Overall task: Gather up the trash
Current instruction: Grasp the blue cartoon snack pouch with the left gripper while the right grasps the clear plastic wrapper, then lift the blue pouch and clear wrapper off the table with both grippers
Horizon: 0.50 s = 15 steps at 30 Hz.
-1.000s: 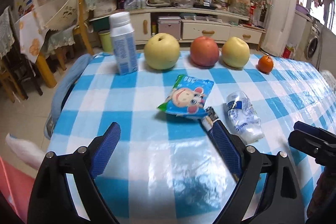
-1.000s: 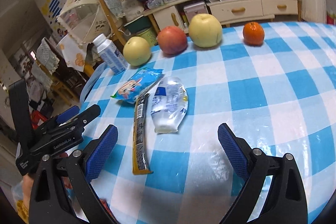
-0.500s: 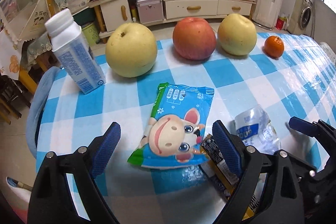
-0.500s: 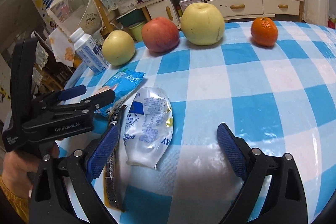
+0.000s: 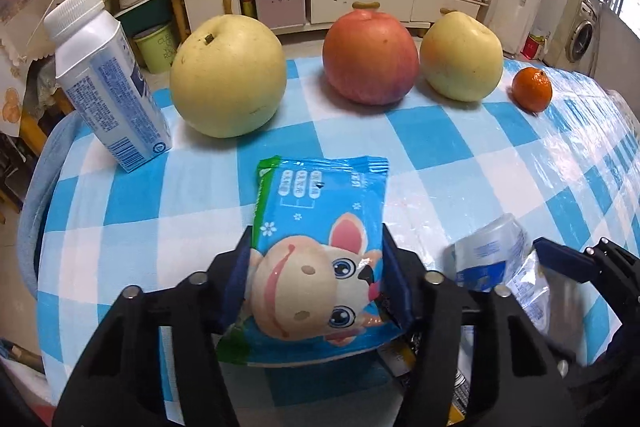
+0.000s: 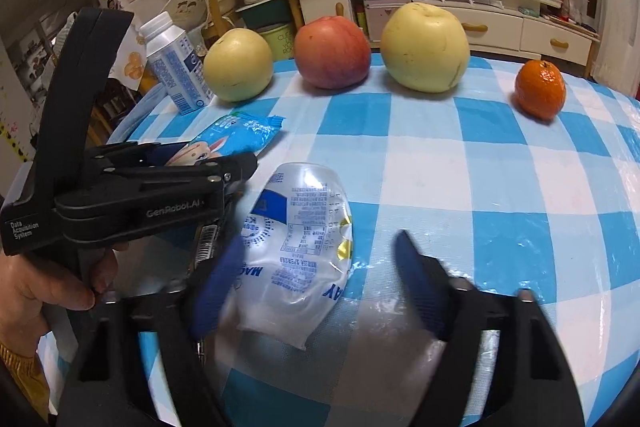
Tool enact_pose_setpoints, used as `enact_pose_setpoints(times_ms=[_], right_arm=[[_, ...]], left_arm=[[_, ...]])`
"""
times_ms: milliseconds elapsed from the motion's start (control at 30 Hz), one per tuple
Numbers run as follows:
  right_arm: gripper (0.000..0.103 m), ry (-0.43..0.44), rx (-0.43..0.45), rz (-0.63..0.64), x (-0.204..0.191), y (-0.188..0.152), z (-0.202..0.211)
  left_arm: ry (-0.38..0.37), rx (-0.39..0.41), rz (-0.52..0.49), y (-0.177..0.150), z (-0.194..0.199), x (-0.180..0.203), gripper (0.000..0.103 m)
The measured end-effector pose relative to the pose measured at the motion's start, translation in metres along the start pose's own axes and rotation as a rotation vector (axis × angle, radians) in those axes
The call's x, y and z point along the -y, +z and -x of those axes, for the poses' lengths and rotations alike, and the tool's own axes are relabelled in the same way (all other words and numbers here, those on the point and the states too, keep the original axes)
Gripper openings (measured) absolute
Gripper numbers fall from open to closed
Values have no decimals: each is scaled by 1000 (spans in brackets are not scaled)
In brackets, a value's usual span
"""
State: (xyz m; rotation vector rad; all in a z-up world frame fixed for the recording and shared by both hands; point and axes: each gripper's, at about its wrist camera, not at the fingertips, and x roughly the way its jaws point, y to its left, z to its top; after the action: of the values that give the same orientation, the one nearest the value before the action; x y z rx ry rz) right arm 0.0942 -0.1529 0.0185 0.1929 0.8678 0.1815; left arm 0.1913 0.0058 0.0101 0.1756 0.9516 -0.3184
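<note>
The left gripper (image 5: pixel 316 283) has moved forward across the counter (image 5: pixel 460 163) and drawn its fingers in: a second ago they stood wide apart and short of the trash, and now they pinch the blue snack wrapper (image 5: pixel 320 247) by its near end, one blue pad pressed against each long edge. The wrapper's far end still lies flat on the checked cloth, so I judge it gripped but not yet lifted.

The right gripper (image 6: pixel 316 291) has also advanced and now straddles the clear plastic bag (image 6: pixel 296 247), which lies flat on the counter just beside the wrapper. Its fingers are spread; the left one (image 6: pixel 218 287) sits at or over the bag's edge, the right one stands clear of it and is blurred, so it is probably closing. The bag is not yet held.

A dark narrow wrapper (image 6: pixel 206 247) lies between the two pieces, partly hidden under the left gripper.

The milk carton (image 5: pixel 106 83), the two pears (image 5: pixel 228 75), the apple (image 5: pixel 370 57) and the tangerine (image 5: pixel 532 89) stand in a row at the far edge, untouched.

For the task this means the first piece of trash is secured and can be raised, the second is about to be caught, and the third remains.
</note>
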Motion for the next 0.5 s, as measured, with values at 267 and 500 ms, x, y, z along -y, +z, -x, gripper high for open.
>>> enact_pose_setpoints(times_ms=[267,500], right_arm=[[44,60,-12,35,-6,-2,1],[31,101,-14,64,-9,-6,7]], left_arm=[[12,2,19,-12,13,-2,47],[13,7,39,-33,30,-3,46]])
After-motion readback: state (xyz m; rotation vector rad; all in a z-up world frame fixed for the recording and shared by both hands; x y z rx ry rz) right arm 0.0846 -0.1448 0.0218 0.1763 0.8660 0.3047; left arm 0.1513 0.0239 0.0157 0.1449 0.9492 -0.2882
